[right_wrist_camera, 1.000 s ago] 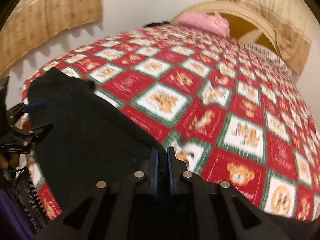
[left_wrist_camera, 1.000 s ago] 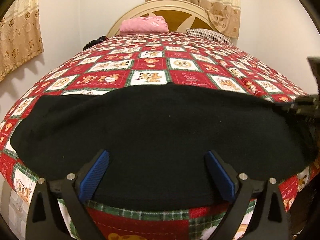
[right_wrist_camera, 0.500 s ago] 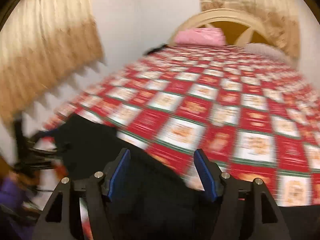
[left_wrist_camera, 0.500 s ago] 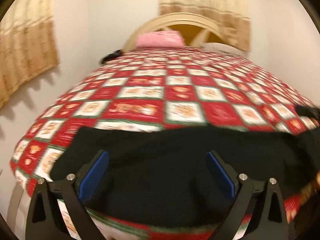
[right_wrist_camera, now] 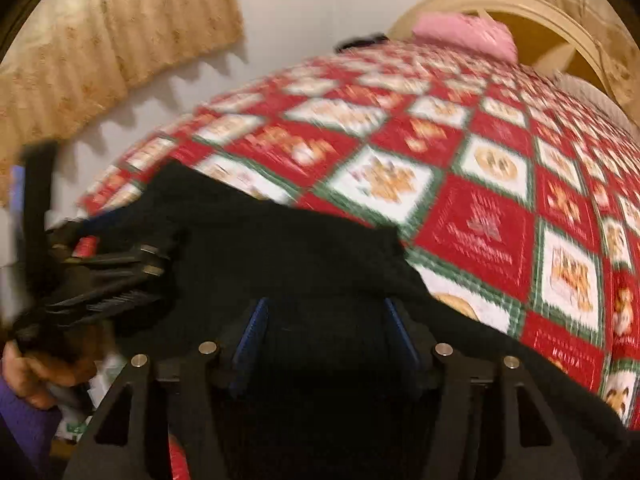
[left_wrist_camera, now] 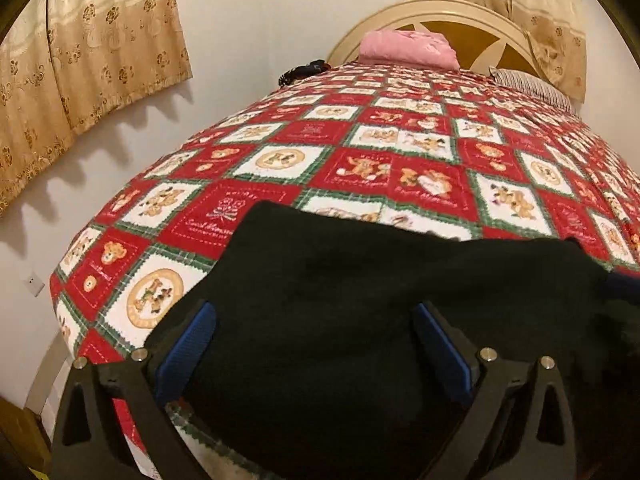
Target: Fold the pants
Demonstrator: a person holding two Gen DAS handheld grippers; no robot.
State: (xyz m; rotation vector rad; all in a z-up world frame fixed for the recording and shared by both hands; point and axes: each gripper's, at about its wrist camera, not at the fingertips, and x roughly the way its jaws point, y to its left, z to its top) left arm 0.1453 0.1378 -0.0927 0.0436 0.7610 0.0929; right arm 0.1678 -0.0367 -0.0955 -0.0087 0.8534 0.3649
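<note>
Black pants (left_wrist_camera: 380, 288) lie folded across the near end of the bed, on a red, white and green bear-patterned quilt (left_wrist_camera: 360, 152). My left gripper (left_wrist_camera: 316, 344) is open, its blue pads spread over the near left part of the pants. My right gripper (right_wrist_camera: 326, 332) is open over the pants (right_wrist_camera: 280, 248) near their right end. The left gripper (right_wrist_camera: 116, 280) also shows at the left of the right wrist view, held in a hand. Neither gripper holds cloth.
A pink folded cloth (left_wrist_camera: 408, 46) and a striped pillow (left_wrist_camera: 528, 86) lie by the cream headboard (left_wrist_camera: 452, 12). A dark object (left_wrist_camera: 304, 70) sits at the far left bed corner. Beige curtains (left_wrist_camera: 88, 48) hang on the left wall. The bed's near edge drops off below the grippers.
My right gripper was shut a second ago and has opened. Both grippers have shifted over the pants, and the left view has swung toward the bed's left corner.
</note>
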